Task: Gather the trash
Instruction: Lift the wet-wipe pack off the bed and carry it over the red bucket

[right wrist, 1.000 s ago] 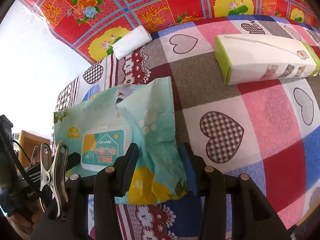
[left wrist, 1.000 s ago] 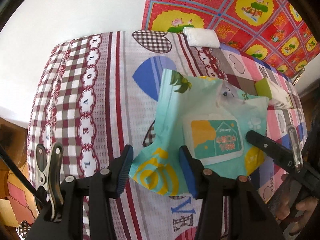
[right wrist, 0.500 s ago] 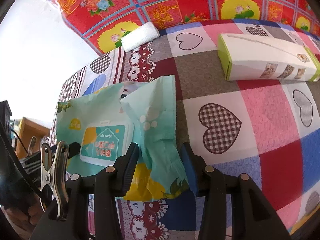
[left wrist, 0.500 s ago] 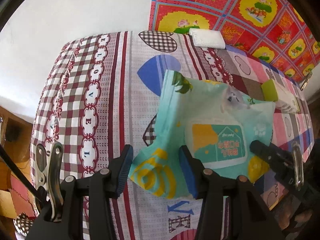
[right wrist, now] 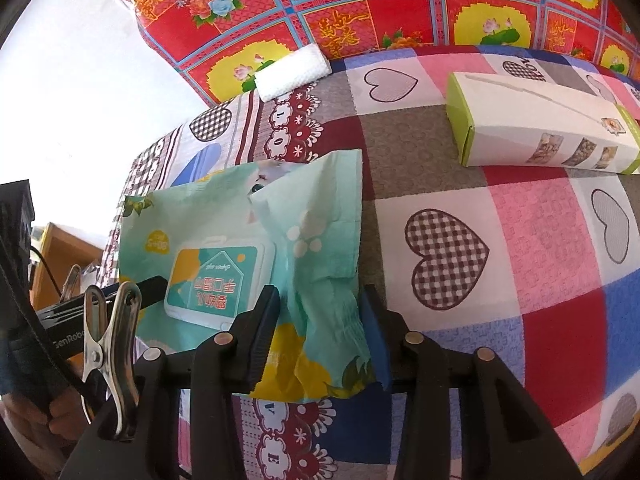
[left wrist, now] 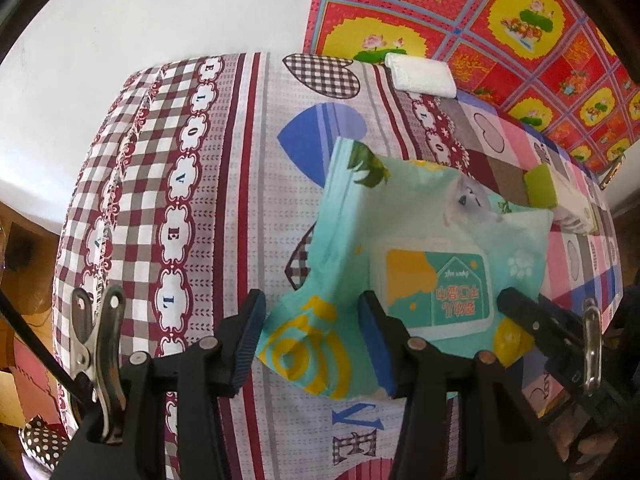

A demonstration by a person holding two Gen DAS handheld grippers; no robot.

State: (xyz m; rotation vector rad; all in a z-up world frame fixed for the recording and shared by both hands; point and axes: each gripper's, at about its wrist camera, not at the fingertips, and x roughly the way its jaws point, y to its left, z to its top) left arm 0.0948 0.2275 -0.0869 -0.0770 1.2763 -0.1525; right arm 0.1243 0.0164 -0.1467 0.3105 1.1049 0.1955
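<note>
The left gripper (left wrist: pixel 310 344) points steeply down with its 2 jaws apart; the yellow-ringed corner of the wipes packet (left wrist: pixel 404 264) lies between them, touching the right-hand pad, while a gap shows beside the left-hand pad, so it is not clamped. The right gripper (right wrist: pixel 320 334) also points down at the opposite end of the packet (right wrist: pixel 240 264); its jaws have just been closing, and the crumpled flap of the packet sits between them, with both pads against the plastic. In the left wrist view the right gripper's black finger (left wrist: pixel 532 314) enters from 4 o'clock and lies at the packet's edge; in the right wrist view the left gripper's finger (right wrist: pixel 150 286) comes in from 9 o'clock and meets the packet beside its white lid.

The packet is a limp, mint-green pouch with a white flip lid; it lies on the patchwork cloth (right wrist: pixel 520 240) with hearts and checks, near the cloth's front edge. At 2 o'clock from the right gripper, well apart from the packet, lies a long white box with green ends (right wrist: pixel 544 128); at 12 o'clock, at the far edge of the cloth, lies a folded white towel (right wrist: pixel 292 72), against a red and yellow flowered sheet (right wrist: pixel 360 4).
</note>
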